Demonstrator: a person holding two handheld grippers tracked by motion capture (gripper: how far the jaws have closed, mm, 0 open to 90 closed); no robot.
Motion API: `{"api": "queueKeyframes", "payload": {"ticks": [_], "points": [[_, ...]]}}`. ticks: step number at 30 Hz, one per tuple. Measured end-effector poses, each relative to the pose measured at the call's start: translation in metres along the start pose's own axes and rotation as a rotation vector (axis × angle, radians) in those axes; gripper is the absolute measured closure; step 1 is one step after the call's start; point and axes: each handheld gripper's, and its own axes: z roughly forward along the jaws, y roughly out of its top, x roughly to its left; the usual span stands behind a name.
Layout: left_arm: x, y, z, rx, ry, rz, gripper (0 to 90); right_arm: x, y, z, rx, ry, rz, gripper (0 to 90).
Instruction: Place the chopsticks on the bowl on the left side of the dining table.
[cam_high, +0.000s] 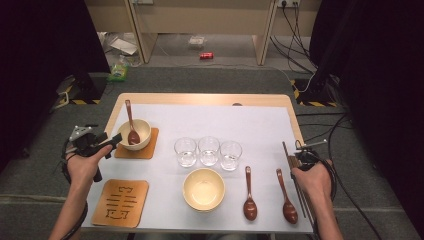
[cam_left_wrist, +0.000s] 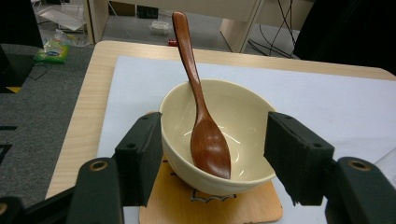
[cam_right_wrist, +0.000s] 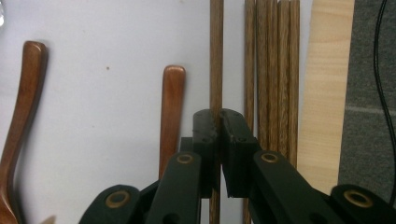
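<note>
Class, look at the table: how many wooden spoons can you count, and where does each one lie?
3: one spoon leaning in the far-left bowl, two lying side by side at the near right, the inner and the outer.

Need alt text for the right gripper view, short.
The right gripper is shut on a single wooden chopstick, set apart from the other chopsticks lying beside it on the white mat. Two brown spoon handles lie to its left.
</note>
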Motion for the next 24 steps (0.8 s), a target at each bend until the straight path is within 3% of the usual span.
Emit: {"api": "queueKeyframes", "payload": {"ticks": [24], "points": [[0.000, 0.001, -0.001, -0.004, 0.002, 0.003, 36.6, 0.015, 0.014, -0.012, -0.131, 0.015, -0.011, 85.3]]}}
